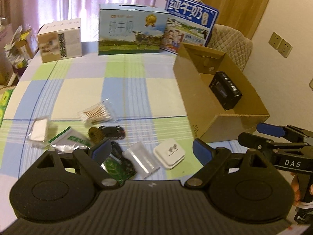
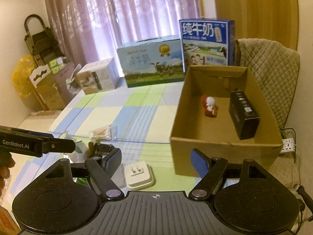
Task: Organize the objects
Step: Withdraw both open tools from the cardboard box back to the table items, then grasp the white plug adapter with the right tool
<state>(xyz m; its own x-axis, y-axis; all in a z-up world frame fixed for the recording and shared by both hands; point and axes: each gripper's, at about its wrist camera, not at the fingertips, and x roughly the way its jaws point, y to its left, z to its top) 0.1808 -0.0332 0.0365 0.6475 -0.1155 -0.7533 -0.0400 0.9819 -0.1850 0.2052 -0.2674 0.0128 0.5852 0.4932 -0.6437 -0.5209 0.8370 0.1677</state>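
Cardboard box [image 2: 219, 145], open-topped, sits at right of the checked table [image 1: 125, 82]. Inside it: a black carton [image 2: 243, 114] leaning along the right wall, and a small red-and-white figure [image 2: 209, 106] on the floor near the back.

Loose items lie at lower centre of the left wrist view: white adapter [image 1: 169, 153], clear plastic packet [image 1: 141, 159], green-printed dark packet [image 1: 117, 166], black toy car [image 1: 113, 131], bag of cotton swabs [image 1: 97, 113], foil zip pouch [image 1: 68, 141], small white pad in wrap [image 1: 39, 130].

Left tool [image 1: 151, 149]: fingers spread wide, holding nothing, above the packets.
Right tool [image 2: 155, 162]: also wide apart and empty, adapter between its fingers below, box just beside the right finger.

Far edge, top of frame: three milk cartons [image 1: 131, 31] in a row.
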